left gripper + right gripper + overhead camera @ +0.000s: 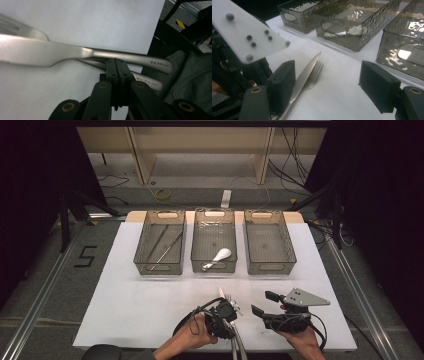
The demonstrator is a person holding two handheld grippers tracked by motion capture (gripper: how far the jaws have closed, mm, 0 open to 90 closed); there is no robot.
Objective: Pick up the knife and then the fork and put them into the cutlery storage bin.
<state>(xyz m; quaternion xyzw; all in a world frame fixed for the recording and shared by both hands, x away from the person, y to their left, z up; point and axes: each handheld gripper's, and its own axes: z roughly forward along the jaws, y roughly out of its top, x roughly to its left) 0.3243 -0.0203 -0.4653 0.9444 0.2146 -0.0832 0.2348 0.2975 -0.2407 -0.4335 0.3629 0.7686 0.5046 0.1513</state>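
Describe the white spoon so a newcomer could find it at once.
Three smoky clear bins stand in a row at the far side of the white table sheet. Look in the middle bin: the white spoon lies at its near end, bowl toward the right. The left bin holds thin chopsticks instead, and the right bin looks empty.

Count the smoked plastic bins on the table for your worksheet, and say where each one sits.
3, in a row across the far half of the table: left bin, middle bin, right bin.
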